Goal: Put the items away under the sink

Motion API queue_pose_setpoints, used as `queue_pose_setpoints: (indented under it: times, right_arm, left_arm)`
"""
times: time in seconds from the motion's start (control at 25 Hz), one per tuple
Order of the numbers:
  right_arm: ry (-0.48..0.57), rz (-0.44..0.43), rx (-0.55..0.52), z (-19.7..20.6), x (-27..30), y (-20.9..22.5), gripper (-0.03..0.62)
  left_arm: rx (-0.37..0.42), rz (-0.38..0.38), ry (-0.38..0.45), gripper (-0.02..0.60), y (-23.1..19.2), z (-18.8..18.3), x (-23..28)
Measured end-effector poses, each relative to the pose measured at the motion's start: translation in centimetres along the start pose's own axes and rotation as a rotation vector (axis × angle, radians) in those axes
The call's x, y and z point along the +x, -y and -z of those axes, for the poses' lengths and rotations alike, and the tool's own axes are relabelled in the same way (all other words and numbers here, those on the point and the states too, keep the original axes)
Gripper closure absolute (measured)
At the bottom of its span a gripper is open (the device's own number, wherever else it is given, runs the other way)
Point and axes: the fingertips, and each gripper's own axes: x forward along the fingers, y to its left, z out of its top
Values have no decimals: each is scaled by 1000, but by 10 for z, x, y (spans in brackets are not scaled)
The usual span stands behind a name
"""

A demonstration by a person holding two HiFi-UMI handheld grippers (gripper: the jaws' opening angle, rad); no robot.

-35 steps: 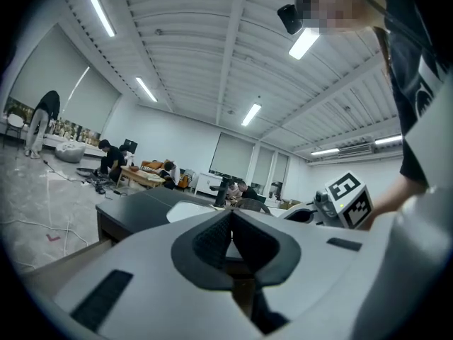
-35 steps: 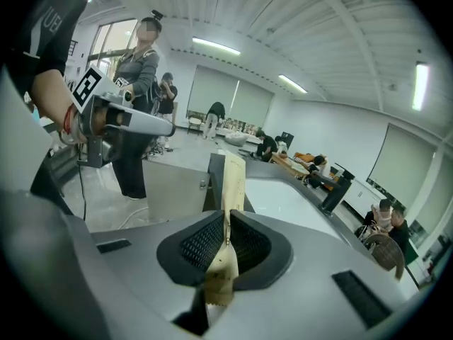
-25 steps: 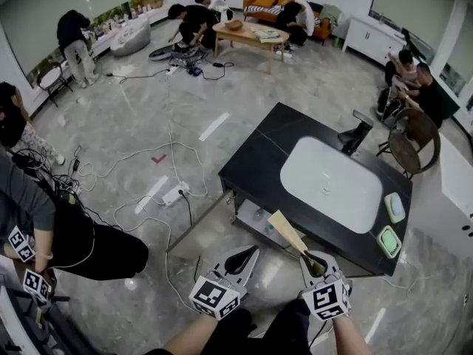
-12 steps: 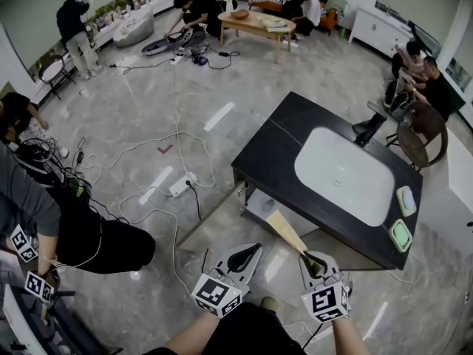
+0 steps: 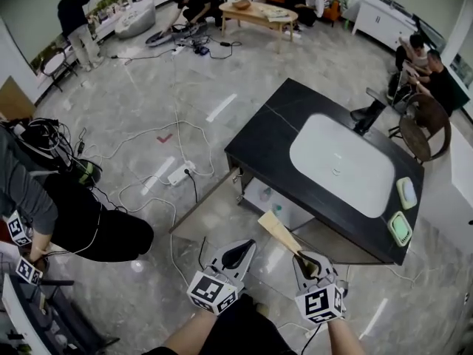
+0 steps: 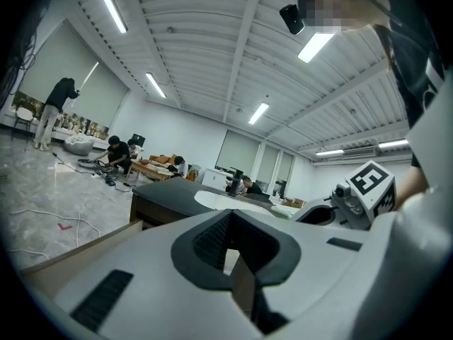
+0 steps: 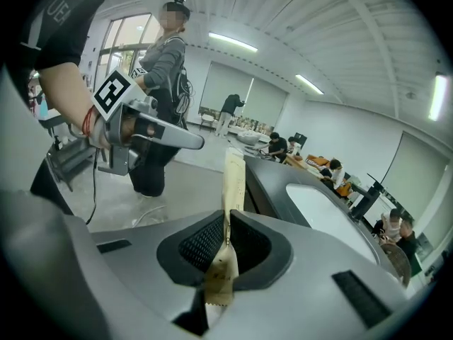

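- Plainly clamped in the right gripper [image 5: 307,260]: a tan flat packet [image 5: 279,232], pinched edge-on near its crimped end and jutting well past the jaw tips.
- Looks light and thin, probably paper or foil. Juts straight beyond the ribbed pads [image 7: 202,243], so fairly stiff for its weight, yet likely to crease if squeezed across the middle or knocked on an edge.
- Best taken at the sealed end, as now, set deep between the pads. Little danger of slipping on that ribbing, more of pivoting about the pinch when swung.
- Fully closed on nothing: the left gripper [image 5: 248,245], just left of the right one and about level with it, free to steady the packet's far end if wanted.
- Ahead of both tools: the black counter [image 5: 262,135] with its white basin [image 5: 340,161], and under it the open shelf [image 5: 277,202], just beyond the packet's far tip.
- Probably safest to lead with the free end, keep it low under the counter's edge, and lay it flat instead of dropping it.
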Motion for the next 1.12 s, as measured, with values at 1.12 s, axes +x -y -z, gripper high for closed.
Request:
queue_pose_setpoints:
  times: [1.12]
  right_arm:
    - [-17, -40, 58, 68, 94, -33, 548]
  left_arm:
    - [-26, -51, 14, 574, -68, 106, 37]
